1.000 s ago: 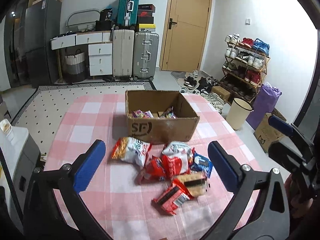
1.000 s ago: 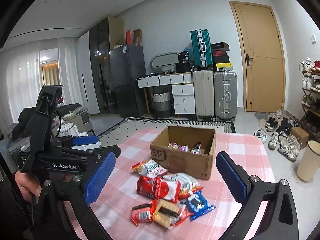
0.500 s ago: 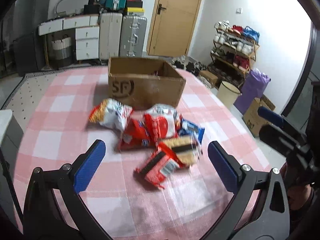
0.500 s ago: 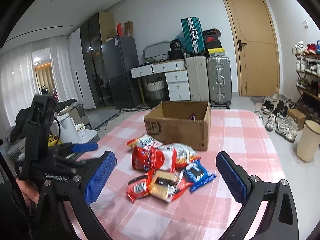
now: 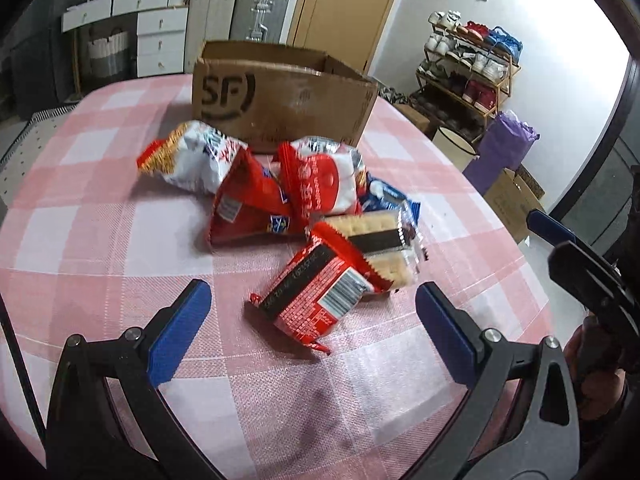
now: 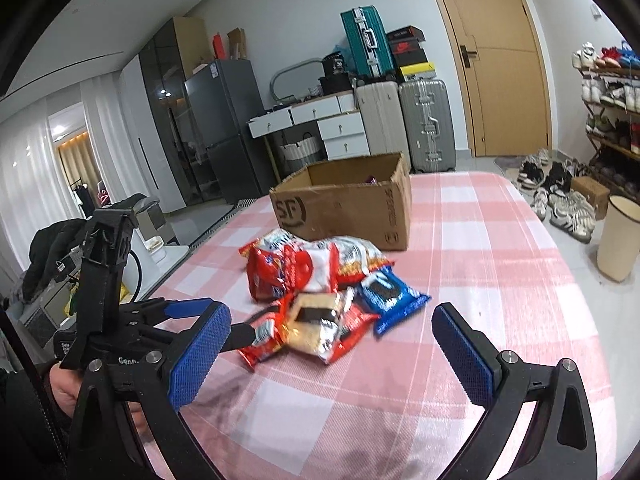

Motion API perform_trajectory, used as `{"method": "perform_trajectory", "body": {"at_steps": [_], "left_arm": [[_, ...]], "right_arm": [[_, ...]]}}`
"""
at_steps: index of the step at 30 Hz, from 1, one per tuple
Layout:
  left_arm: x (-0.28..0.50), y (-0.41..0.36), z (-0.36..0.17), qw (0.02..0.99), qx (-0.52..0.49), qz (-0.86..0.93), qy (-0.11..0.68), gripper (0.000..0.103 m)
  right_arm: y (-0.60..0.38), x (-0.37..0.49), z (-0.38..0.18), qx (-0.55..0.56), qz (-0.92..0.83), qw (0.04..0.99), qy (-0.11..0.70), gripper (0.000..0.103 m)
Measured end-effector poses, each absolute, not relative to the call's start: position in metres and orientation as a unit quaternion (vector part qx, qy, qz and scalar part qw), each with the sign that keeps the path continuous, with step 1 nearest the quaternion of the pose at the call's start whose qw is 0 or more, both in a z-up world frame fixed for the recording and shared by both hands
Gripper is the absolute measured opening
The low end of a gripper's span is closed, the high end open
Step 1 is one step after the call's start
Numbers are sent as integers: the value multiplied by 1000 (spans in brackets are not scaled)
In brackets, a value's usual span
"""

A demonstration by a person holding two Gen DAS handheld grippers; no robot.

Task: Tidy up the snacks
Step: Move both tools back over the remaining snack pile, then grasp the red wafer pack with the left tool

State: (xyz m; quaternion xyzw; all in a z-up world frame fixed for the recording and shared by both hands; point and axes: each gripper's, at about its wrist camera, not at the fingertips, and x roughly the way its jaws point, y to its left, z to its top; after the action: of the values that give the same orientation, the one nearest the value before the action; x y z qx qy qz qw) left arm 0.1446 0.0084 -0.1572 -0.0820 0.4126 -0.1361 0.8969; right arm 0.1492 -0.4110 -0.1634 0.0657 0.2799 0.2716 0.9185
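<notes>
A heap of several snack packs lies on the pink checked tablecloth (image 5: 100,240) in front of the cardboard box (image 5: 280,96). Nearest is a red wrapper pack (image 5: 316,300), with a cracker sandwich pack (image 5: 380,248) against it. Behind are a red bag (image 5: 248,204), a red-and-white bag (image 5: 324,184), a white chip bag (image 5: 188,156) and a blue pack (image 6: 390,294). My left gripper (image 5: 314,328) is open, low over the cloth, its fingers on either side of the red wrapper pack. My right gripper (image 6: 328,344) is open, just short of the heap.
The box (image 6: 344,204) stands open at the table's far side with a few snacks barely showing inside. Beyond the table's right edge are a cream bin (image 6: 618,240), a purple bag (image 5: 504,152) and a shoe rack (image 5: 468,68). Suitcases and drawers line the back wall.
Both grippers have dropped lower and moved closer to the heap. The left one now has the red wrapper pack between its open fingers.
</notes>
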Motion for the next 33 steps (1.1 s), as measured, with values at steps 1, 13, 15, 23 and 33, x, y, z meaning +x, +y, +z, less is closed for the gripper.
{"method": "perform_trajectory", "body": {"at_steps": [1, 13, 15, 23, 33], "left_arm": [[147, 9, -161, 896, -83, -137, 415, 102], [185, 8, -194, 884, -96, -155, 431, 99], [192, 8, -198, 881, -100, -162, 433, 95], [206, 3, -212, 870, -107, -188, 443, 48], [209, -5, -216, 872, -103, -186, 441, 41]], "right_arm": [[-413, 149, -166, 68, 271, 918, 283, 102], [-421, 157, -185, 86, 269, 911, 302, 102], [-422, 159, -186, 88, 268, 910, 303, 102], [-426, 162, -191, 94, 266, 908, 309, 102], [-420, 161, -188, 90, 266, 908, 312, 102]]}}
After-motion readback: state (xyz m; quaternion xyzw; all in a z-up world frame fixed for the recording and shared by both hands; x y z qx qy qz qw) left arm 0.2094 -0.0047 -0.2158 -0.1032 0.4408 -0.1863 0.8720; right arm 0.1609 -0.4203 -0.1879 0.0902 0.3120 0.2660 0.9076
